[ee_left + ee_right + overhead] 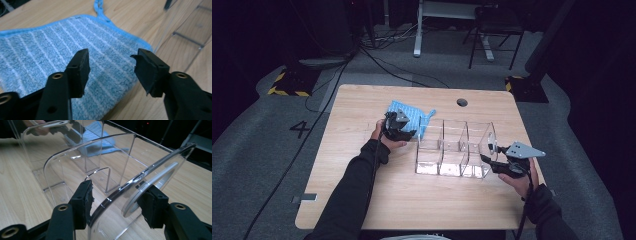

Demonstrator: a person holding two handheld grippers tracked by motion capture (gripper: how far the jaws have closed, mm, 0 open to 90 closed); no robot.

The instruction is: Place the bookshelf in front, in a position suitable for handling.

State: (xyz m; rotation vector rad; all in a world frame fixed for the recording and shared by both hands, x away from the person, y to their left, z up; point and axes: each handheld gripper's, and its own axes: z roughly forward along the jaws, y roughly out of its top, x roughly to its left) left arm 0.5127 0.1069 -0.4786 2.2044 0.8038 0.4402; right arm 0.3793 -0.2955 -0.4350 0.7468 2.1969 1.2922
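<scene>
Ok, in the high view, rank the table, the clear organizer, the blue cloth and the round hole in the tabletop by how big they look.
1. table, by far the largest.
2. clear organizer.
3. blue cloth, partly hidden behind the left gripper, so its full extent is unsure.
4. round hole, the smallest.

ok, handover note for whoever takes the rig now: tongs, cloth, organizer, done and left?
Left tongs: open, over the blue cloth, not gripping it.
Right tongs: astride the end wall of the clear organizer, pads not visibly pressing.
Cloth lies flat on the table, behind the organizer's left end.
Done: both tongs in position.
Left: probably grip the cloth, steady the organizer.
</scene>
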